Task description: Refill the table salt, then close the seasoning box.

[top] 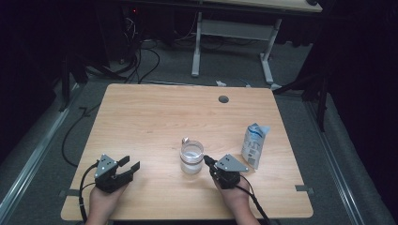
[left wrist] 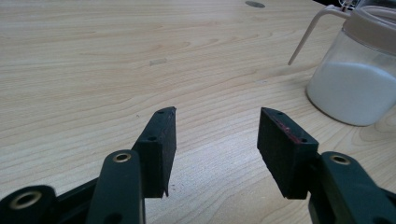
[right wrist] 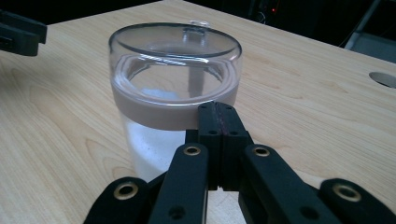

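Clear lidded jar [top: 191,157] of white powder sits frame centre; right claw [top: 207,161] clamped empty beside it, left claw [top: 129,165] gapes wide, probably waiting.

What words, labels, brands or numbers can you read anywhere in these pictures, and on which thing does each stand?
No text can be read.
Carton: blue and white print on its side, too small and blurred to read.
Jar of white powder: clear wall and lid, no label visible.
Left gripper and right gripper: plain black jaws, no marking.
Table: bare wood, no writing.
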Tool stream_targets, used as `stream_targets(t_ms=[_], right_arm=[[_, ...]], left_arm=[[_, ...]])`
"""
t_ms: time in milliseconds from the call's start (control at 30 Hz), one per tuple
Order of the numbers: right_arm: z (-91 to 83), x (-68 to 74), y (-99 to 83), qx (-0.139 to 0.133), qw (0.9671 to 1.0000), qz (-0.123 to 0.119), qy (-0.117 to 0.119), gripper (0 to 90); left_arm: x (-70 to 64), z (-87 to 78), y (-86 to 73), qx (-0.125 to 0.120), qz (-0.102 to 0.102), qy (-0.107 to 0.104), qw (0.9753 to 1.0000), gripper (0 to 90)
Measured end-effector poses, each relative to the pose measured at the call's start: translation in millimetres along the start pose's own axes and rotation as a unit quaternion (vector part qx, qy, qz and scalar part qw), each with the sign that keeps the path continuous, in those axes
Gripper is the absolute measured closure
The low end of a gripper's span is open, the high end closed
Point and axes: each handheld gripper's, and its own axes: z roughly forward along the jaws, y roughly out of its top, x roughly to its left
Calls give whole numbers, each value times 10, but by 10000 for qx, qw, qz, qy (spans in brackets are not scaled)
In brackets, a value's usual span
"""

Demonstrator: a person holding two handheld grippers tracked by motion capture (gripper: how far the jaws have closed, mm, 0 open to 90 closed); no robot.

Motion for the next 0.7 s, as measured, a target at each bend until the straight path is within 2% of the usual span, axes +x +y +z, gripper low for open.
stream_targets(t_ms=[433,700], right_arm=[[-42,139,22,-94,9998,-121,134,900],[41,-3,4,24,10000,-1,-50,900]], left_arm=[[-23,18,14,0,6,-50,10000,477],[-18,-21,1,-20,-8,-30,10000,477]])
